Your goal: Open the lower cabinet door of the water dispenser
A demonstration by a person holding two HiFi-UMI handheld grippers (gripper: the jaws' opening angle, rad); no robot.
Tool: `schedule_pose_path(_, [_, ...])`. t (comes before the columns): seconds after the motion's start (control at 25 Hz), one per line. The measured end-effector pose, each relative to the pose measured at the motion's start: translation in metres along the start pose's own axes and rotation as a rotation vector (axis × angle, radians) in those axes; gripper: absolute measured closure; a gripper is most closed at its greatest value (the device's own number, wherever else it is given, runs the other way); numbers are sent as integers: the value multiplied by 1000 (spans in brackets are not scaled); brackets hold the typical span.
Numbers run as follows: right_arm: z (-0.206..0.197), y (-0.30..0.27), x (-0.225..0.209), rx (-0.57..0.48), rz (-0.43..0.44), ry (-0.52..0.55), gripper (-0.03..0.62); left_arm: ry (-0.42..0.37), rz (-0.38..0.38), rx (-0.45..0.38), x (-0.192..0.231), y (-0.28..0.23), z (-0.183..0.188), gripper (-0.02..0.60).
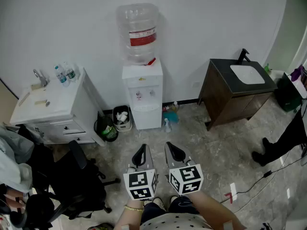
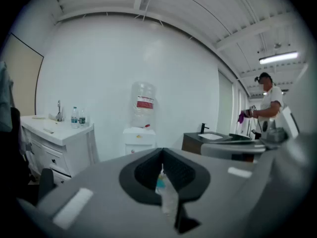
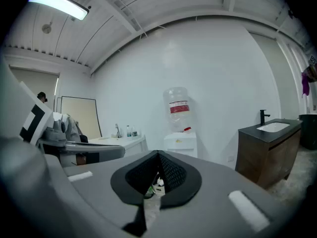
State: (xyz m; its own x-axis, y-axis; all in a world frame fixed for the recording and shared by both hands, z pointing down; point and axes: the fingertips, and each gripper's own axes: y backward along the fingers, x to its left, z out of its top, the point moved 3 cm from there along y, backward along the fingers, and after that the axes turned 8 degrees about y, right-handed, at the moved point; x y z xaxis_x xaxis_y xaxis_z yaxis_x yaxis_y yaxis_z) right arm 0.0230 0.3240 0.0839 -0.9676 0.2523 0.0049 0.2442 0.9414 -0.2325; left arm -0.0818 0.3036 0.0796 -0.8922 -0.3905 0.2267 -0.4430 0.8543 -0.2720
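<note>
One water dispenser (image 1: 142, 97), one big jug (image 1: 138, 32) on top of it. Left of the dispenser: one white vanity (image 1: 57, 102), one tap (image 1: 39, 76), two small bottles (image 1: 60, 74) (image 1: 70, 72), two bins, black (image 1: 106, 128) and grey (image 1: 122, 118), and one office chair (image 1: 79, 178). Right of the dispenser: one dark vanity (image 1: 225, 97), one black tap (image 1: 243, 55). In front of it, two grippers: left gripper (image 1: 143, 146), right gripper (image 1: 169, 144).

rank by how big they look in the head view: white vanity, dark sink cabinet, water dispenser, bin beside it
1. white vanity and dark sink cabinet: about alike, too close to rank
2. water dispenser, counting its bottle
3. bin, plainly smallest
</note>
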Motion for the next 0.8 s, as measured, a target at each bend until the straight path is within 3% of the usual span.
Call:
schedule_pose_path(0.44, [-19,-65,-27,36,-26,-13,595,36,-12,34,31,-72,-10,575])
schedule_pose_path(0.8, [-39,-211,-116,76,13,-13,594,83,41,69,60,-235,-17,575])
